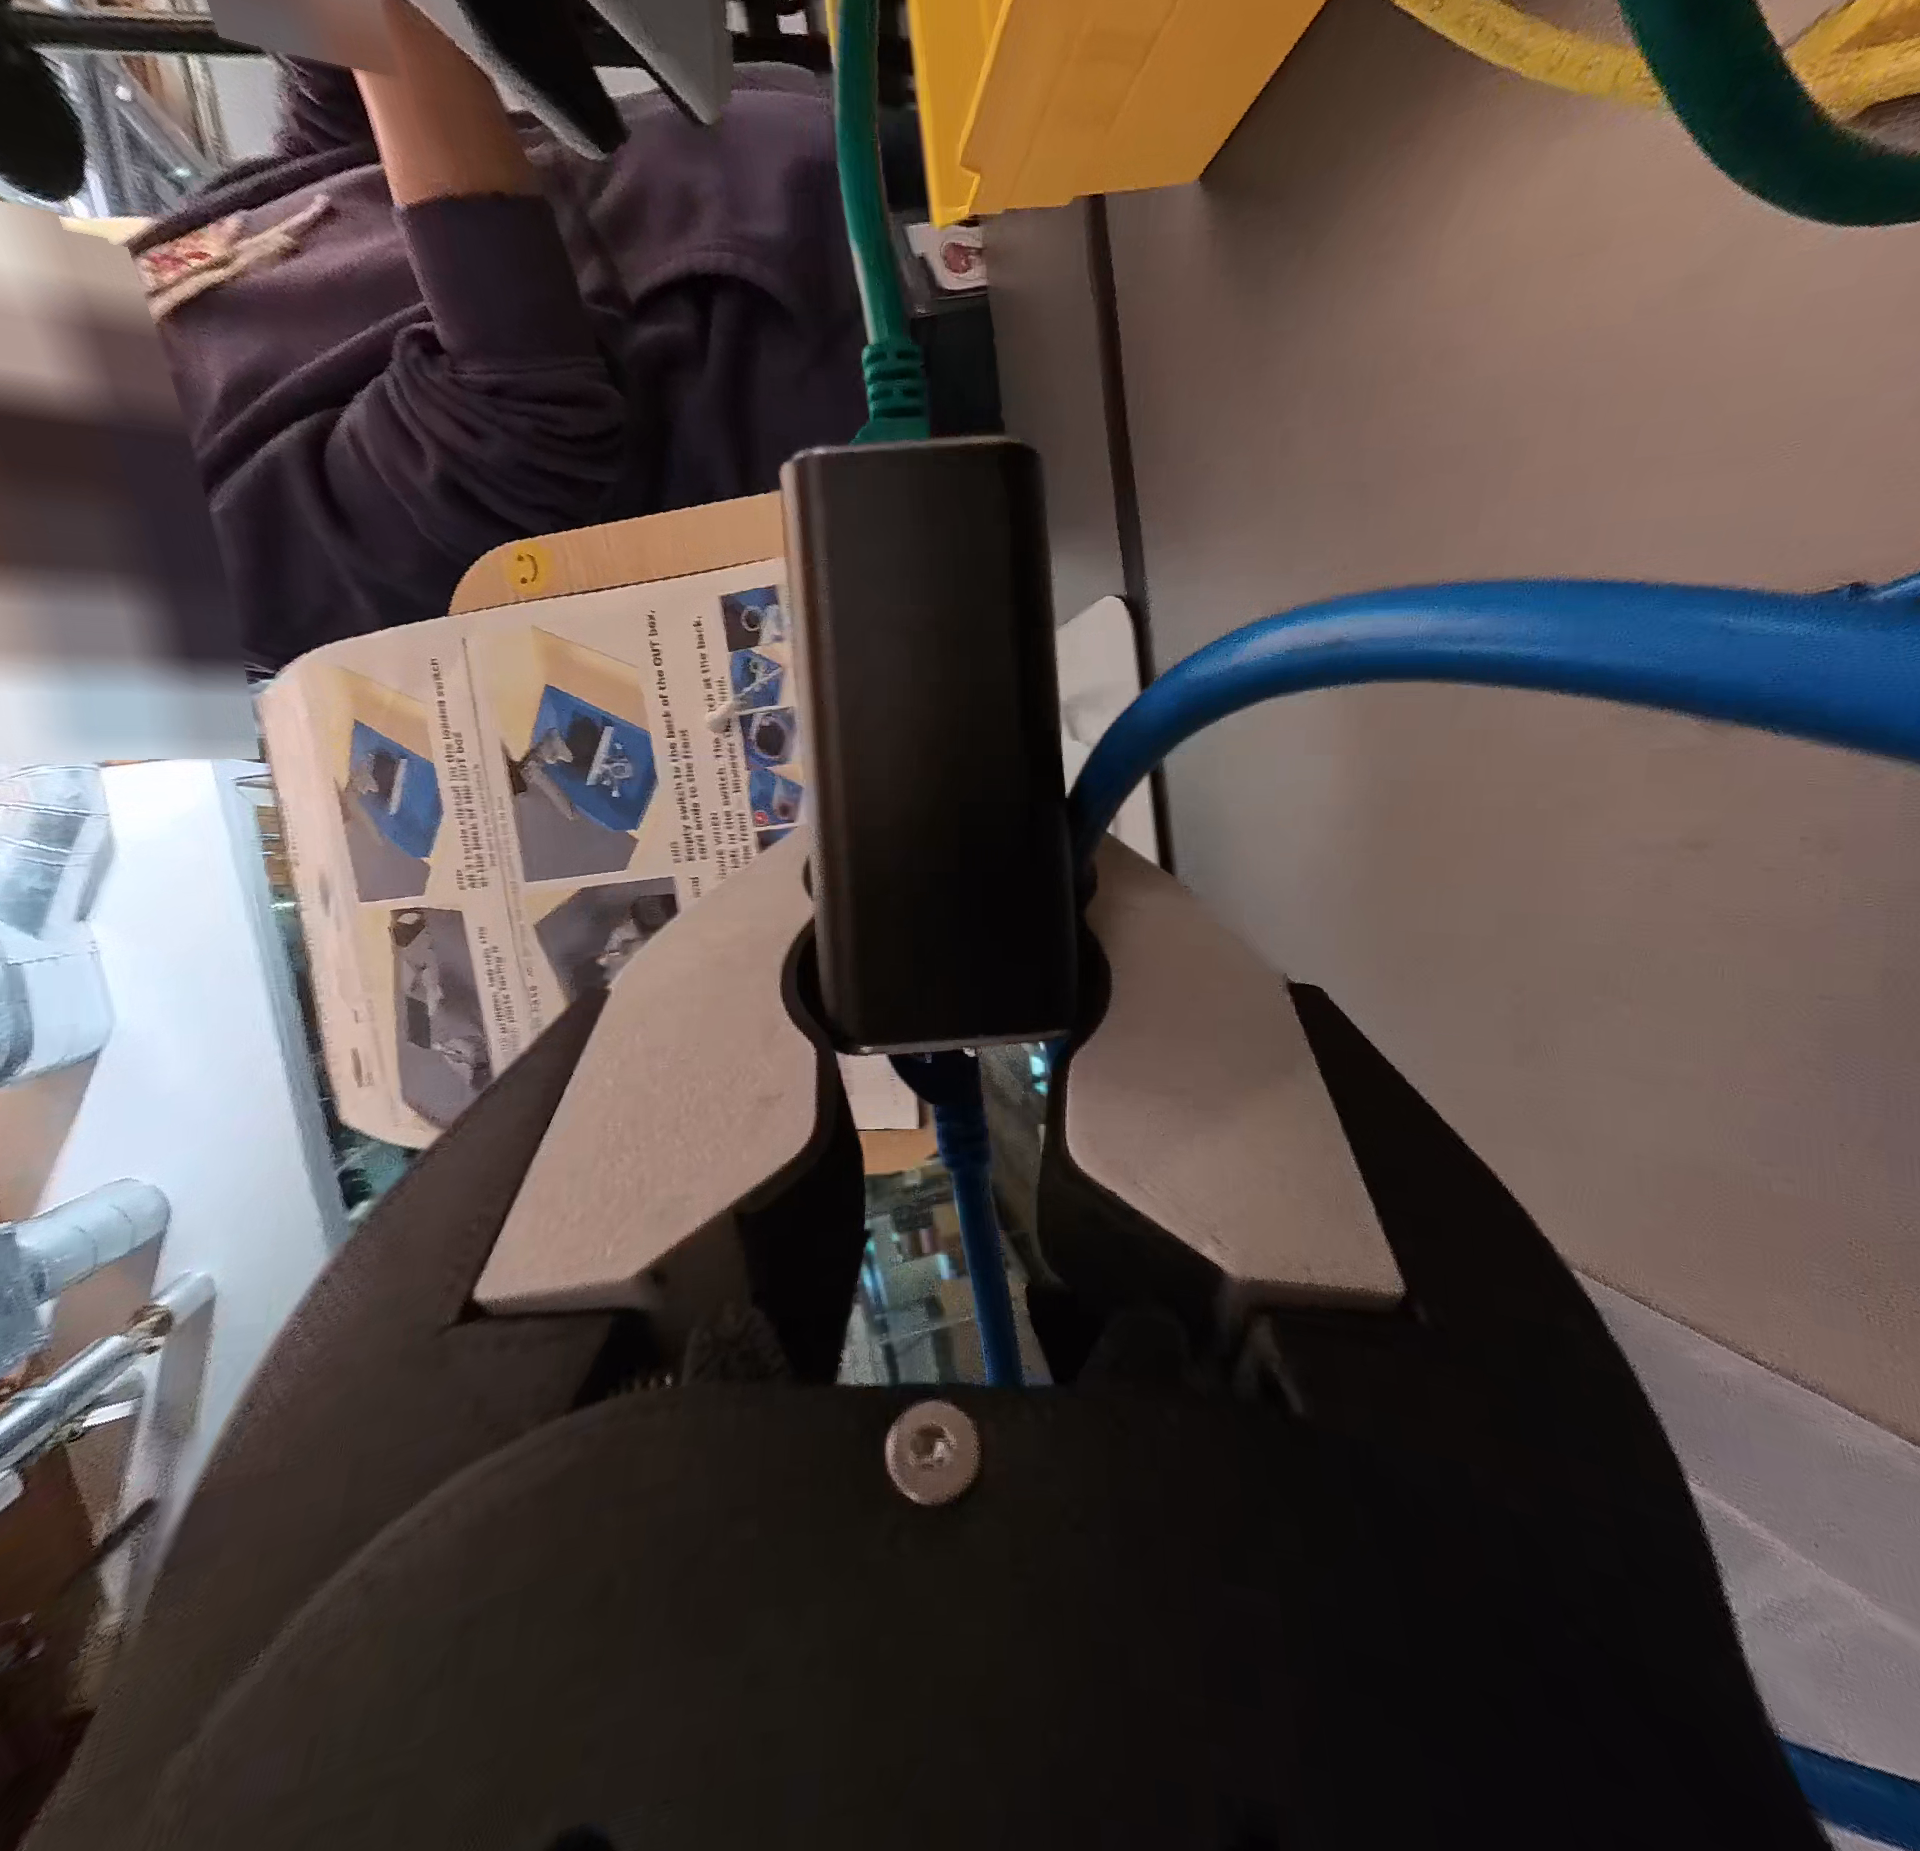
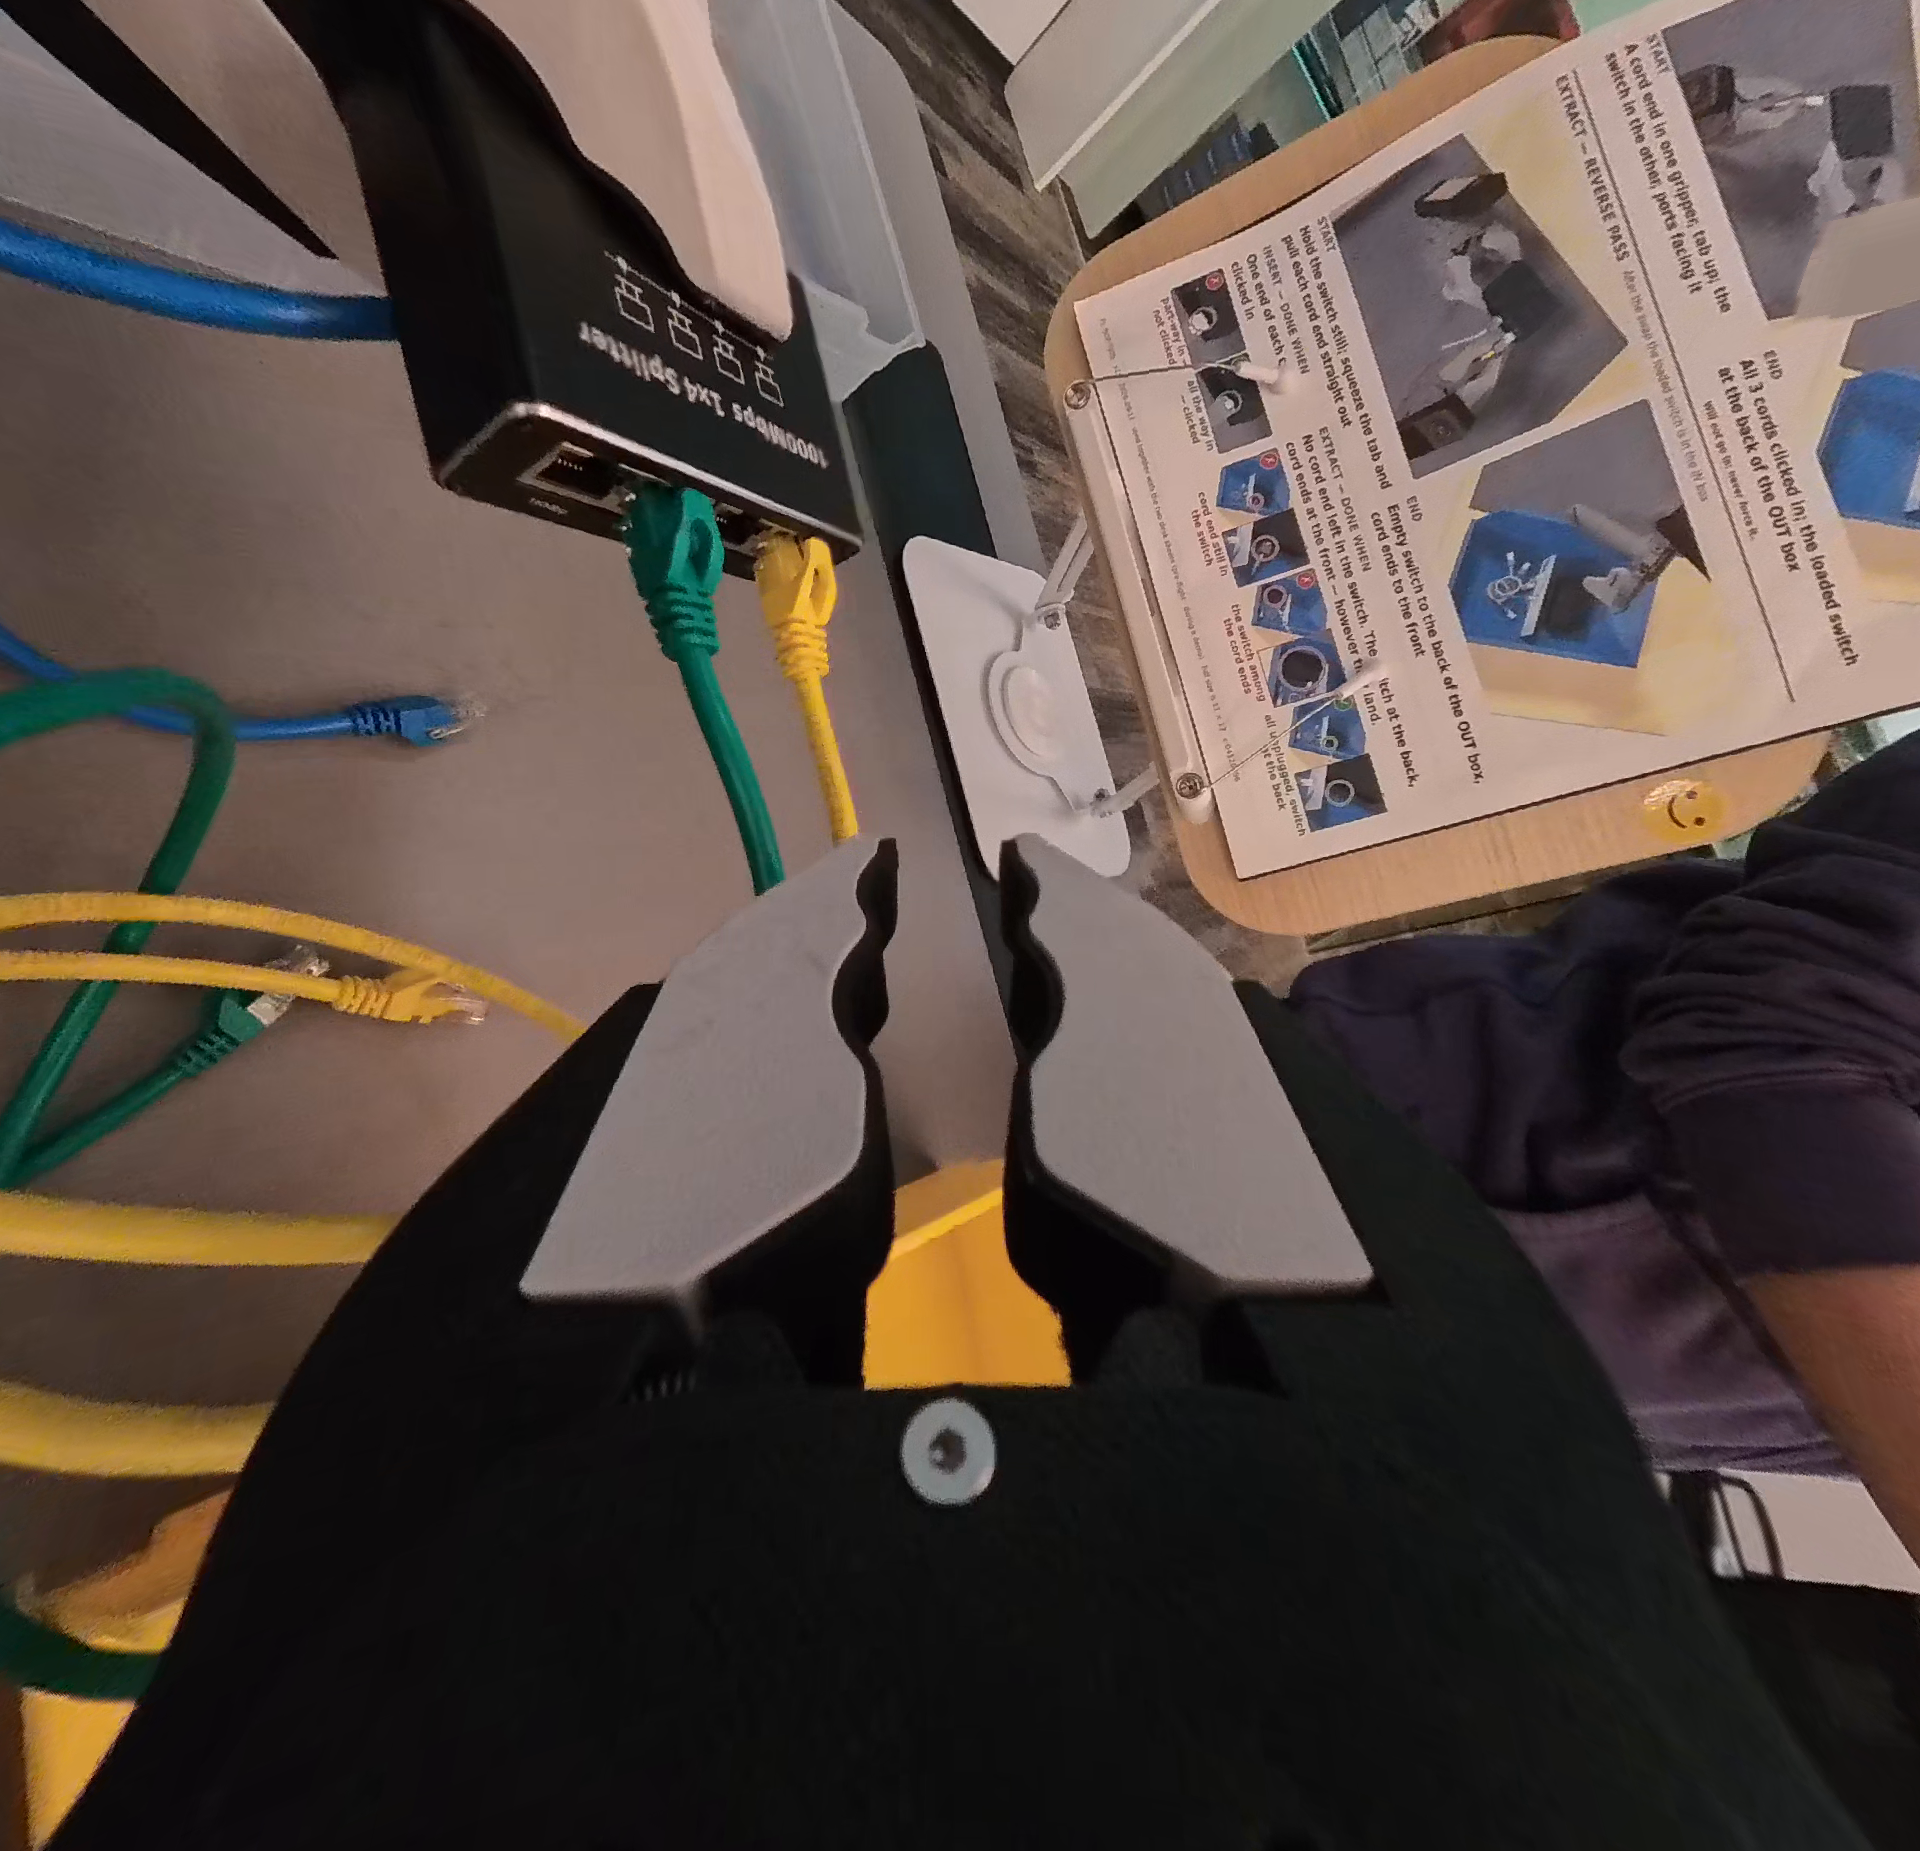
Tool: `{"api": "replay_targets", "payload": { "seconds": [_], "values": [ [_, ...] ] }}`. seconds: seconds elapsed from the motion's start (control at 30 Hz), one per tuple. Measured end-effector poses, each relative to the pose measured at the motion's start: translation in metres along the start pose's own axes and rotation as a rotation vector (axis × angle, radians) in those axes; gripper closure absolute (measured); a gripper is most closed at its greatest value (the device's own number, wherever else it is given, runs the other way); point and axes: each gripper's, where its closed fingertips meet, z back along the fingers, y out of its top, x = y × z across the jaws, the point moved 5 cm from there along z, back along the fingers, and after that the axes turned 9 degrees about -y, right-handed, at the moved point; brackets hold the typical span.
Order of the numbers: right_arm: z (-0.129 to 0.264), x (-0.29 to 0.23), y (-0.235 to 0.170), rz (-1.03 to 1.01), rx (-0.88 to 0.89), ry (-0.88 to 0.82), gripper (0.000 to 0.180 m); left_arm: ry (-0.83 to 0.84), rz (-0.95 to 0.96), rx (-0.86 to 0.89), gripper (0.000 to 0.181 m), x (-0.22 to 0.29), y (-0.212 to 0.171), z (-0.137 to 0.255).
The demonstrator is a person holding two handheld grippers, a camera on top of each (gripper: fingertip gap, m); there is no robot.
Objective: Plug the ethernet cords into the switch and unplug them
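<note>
Switch [image 2: 613,367]: black box, 11 o'clock in right wrist view, clamped by left gripper [image 1: 940,954].
Right gripper [image 2: 948,866]: jaws narrow gap, empty, 6 o'clock of switch.
Green cord [image 2: 675,565], yellow cord [image 2: 795,596]: plugged in side by side.
Blue plug [image 2: 410,718]: loose on grey top, 9 o'clock.

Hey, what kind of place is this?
Probably a lab workstation for a cable-plugging exercise: a grey tabletop, an illustrated instruction sheet on a stand, a yellow bin, and loose ethernet cords.
</note>
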Motion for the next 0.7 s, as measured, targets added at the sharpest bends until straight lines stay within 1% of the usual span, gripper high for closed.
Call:
{"api": "replay_targets", "payload": {
  "seconds": [0.07, 0.13, 0.2, 0.23, 0.27, 0.3, 0.4, 0.47, 0.5, 0.57, 0.63, 0.7],
  "values": [
    [0.0, 0.009, 0.005, -0.049, 0.02, -0.049, 0.162, -0.044, 0.045, -0.018, 0.142, 0.002, -0.002, -0.004],
    [0.008, 0.018, 0.023, -0.189, 0.034, -0.063, 0.166, -0.08, 0.069, -0.054, 0.142, 0.005, -0.003, -0.01],
    [0.026, 0.014, 0.067, -0.384, 0.083, 0.006, 0.174, -0.095, 0.076, -0.071, 0.142, 0.008, -0.004, -0.015],
    [0.037, 0.005, 0.098, -0.467, 0.154, 0.079, 0.18, -0.123, 0.085, -0.079, 0.142, 0.01, -0.005, -0.018],
    [0.046, -0.008, 0.131, -0.487, 0.235, 0.174, 0.18, -0.161, 0.09, -0.086, 0.142, 0.014, -0.006, -0.021],
    [0.049, -0.02, 0.158, -0.448, 0.262, 0.242, 0.18, -0.185, 0.088, -0.096, 0.142, 0.016, -0.007, -0.024],
    [0.022, -0.044, 0.199, -0.238, -0.006, 0.298, 0.18, -0.242, 0.075, -0.106, 0.142, 0.021, -0.007, -0.032],
    [0.002, -0.068, 0.219, -0.194, -0.161, 0.424, 0.18, -0.285, 0.094, -0.112, 0.142, 0.023, -0.006, -0.036],
    [-0.007, -0.076, 0.225, -0.165, -0.243, 0.447, 0.179, -0.302, 0.094, -0.115, 0.142, 0.023, -0.005, -0.038],
    [-0.023, -0.082, 0.226, -0.098, -0.396, 0.432, 0.179, -0.323, 0.092, -0.121, 0.142, 0.02, -0.004, -0.04],
    [-0.037, -0.077, 0.227, -0.125, -0.485, 0.423, 0.179, -0.331, 0.089, -0.13, 0.142, 0.014, -0.004, -0.04],
    [-0.045, -0.069, 0.218, -0.139, -0.596, 0.445, 0.179, -0.338, 0.072, -0.135, 0.142, 0.009, -0.003, -0.039]
  ]
}}
